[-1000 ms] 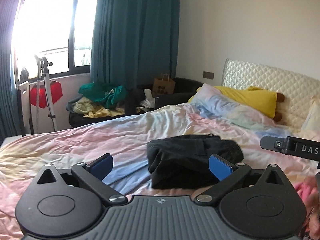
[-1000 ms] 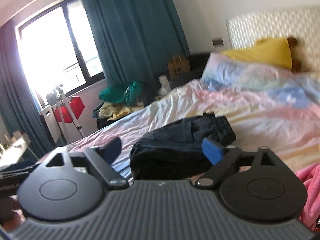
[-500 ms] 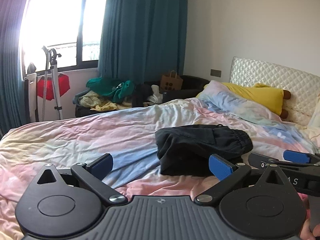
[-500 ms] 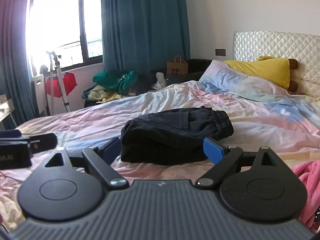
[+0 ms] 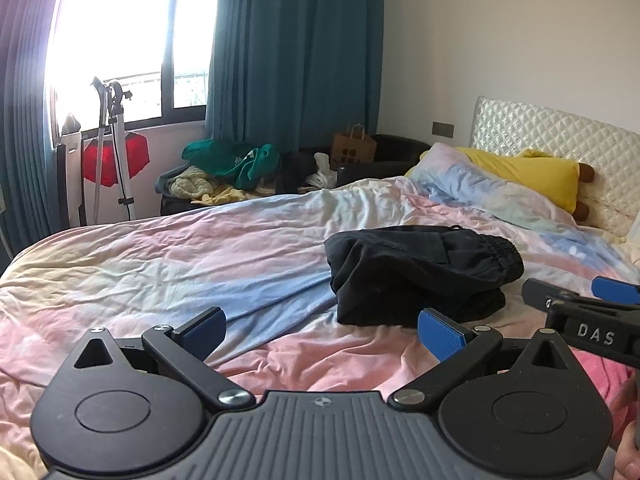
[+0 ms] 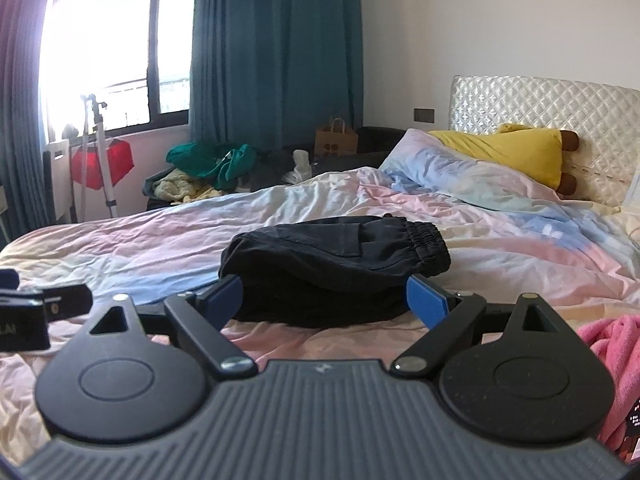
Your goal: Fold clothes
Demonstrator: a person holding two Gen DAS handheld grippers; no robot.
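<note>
You are facing a bedroom with teal curtains beside a bright window, and a bed spread with a rumpled pastel duvet in pink, blue and cream. A yellow pillow lies against the quilted headboard. On the duvet, about mid-bed, sits the folded black pair of shorts, its elastic waistband turned toward the headboard. Your left claw hangs over the near part of the bed with its blue-padded fingers spread wide and nothing between them; the shorts lie ahead of it and to its right. Your right claw is likewise spread wide and empty, its two pads framing the near edge of the shorts in the right wrist view, though you cannot tell whether they touch the cloth. A pink garment is bunched at the bed's near right. Beyond the bed, a heap of green and yellow clothes and a brown paper bag rest by the curtains.
</note>
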